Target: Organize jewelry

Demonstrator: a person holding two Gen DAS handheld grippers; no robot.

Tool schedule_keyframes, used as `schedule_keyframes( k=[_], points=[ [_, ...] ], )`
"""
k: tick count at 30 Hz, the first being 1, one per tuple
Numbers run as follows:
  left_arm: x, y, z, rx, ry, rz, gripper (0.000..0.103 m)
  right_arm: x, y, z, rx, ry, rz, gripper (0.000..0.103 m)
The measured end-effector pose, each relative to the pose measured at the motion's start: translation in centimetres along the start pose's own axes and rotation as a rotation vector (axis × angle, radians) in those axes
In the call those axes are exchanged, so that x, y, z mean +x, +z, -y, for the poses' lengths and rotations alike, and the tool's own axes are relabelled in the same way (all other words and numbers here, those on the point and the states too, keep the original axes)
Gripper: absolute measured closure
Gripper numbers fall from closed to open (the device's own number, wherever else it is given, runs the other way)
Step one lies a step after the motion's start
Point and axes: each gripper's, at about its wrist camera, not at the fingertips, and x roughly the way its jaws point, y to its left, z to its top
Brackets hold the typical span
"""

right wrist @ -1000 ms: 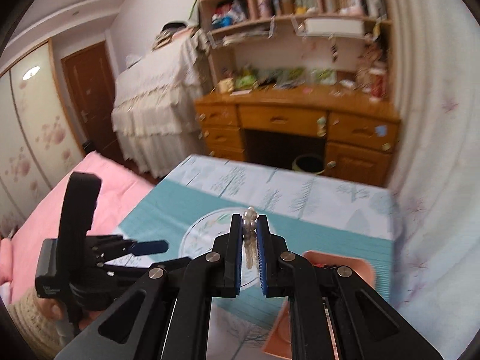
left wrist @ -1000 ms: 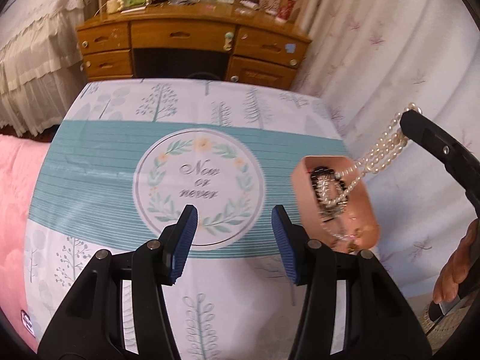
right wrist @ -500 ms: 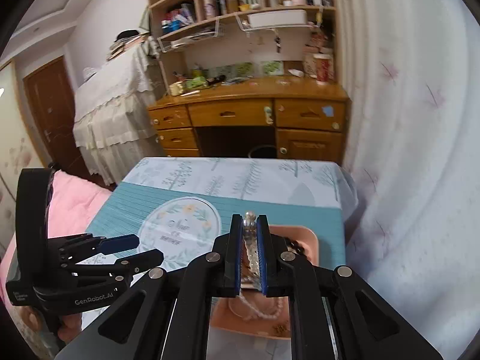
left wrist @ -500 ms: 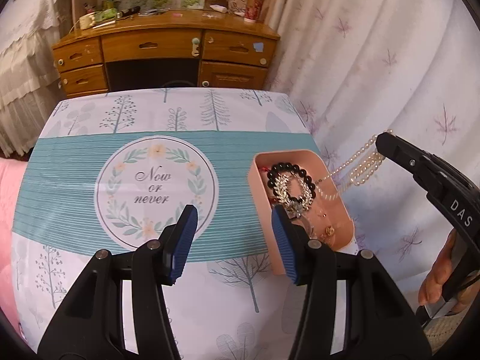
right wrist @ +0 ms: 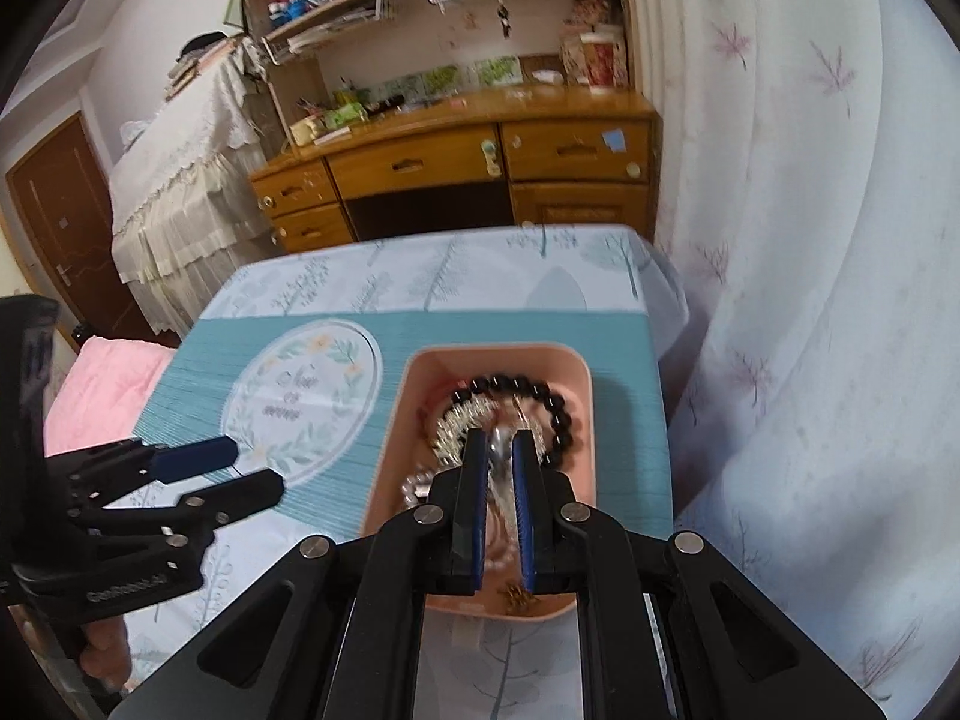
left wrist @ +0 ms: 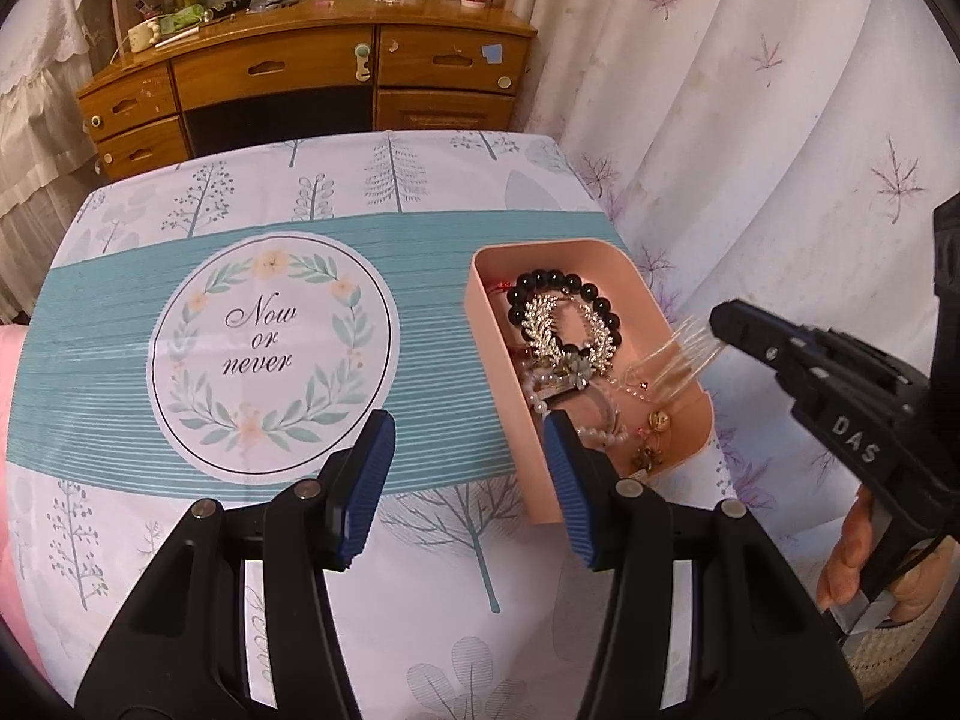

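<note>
My right gripper (right wrist: 498,468) is closed on a white pearl necklace (left wrist: 678,354), and the strands hang blurred from its tips over the near right part of the pink rectangular plastic tray (right wrist: 396,420). My left gripper (left wrist: 465,483) stands half open with nothing between its blue pads, just beside the tray's near left wall, above the tree-printed tablecloth (left wrist: 432,540). A black bead bracelet (left wrist: 561,285) lies at the far end of the tray.
</note>
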Motion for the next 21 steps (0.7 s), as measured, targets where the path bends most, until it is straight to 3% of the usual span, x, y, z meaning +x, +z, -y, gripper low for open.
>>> schedule_keyframes(
  k=[6, 13, 17, 21],
  points=[
    [0.4, -0.3, -0.4, -0.013, 0.001, -0.011, 0.055, 1.9, -1.0, -0.1, 0.007, -0.011, -0.045, 0.094],
    [-0.1, -0.5, -1.0, -0.024, 0.019, 0.000, 0.055, 1.5, -1.4, -0.9, 0.015, 0.017, -0.037, 0.094],
    [-0.5, -1.0, -1.6, -0.042, 0.030, 0.000, 0.046, 0.8, -1.7, -2.0, 0.006, 0.043, -0.036, 0.094],
    [-1.3, -1.8, -2.0, -0.051, 0.053, 0.003, 0.045, 0.2, -2.6, -3.9, -0.022, 0.064, -0.034, 0.094]
  ],
)
